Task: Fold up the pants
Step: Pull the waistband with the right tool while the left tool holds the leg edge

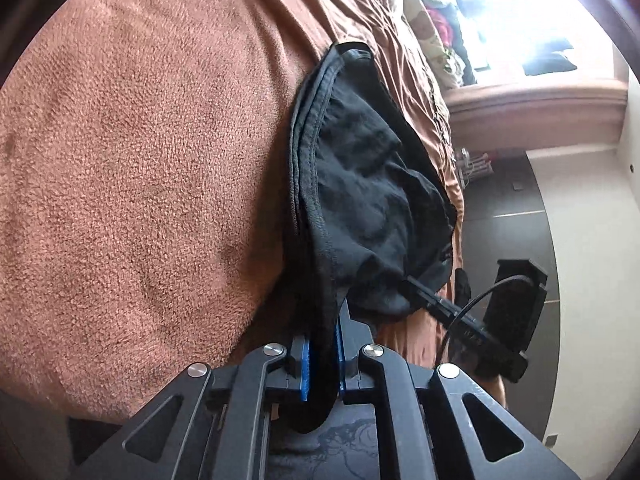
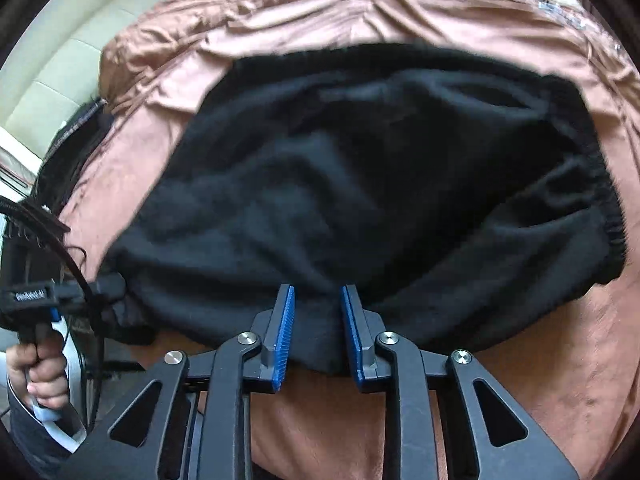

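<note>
Black pants (image 1: 372, 184) lie bunched on a brown blanket (image 1: 140, 160). In the left wrist view my left gripper (image 1: 323, 332) is shut on the stitched hem edge, which runs between the blue pads (image 1: 306, 368). The right gripper (image 1: 420, 288) reaches into the cloth from the right. In the right wrist view the pants (image 2: 360, 168) spread wide, with the elastic waistband (image 2: 608, 208) at right. My right gripper (image 2: 317, 289) holds the near edge: cloth fills the gap between its pads (image 2: 285, 336) and puckers at the tips. The left gripper (image 2: 114, 282) bites the pants' left end.
The brown blanket (image 2: 560, 360) covers a bed with a rumpled sheet (image 2: 320, 12) behind. A hand (image 2: 40, 376) holds the left gripper's handle. In the left wrist view a bright window (image 1: 520, 20) and piled items (image 1: 436, 20) sit past the bed; dark floor (image 1: 516, 200) lies to the right.
</note>
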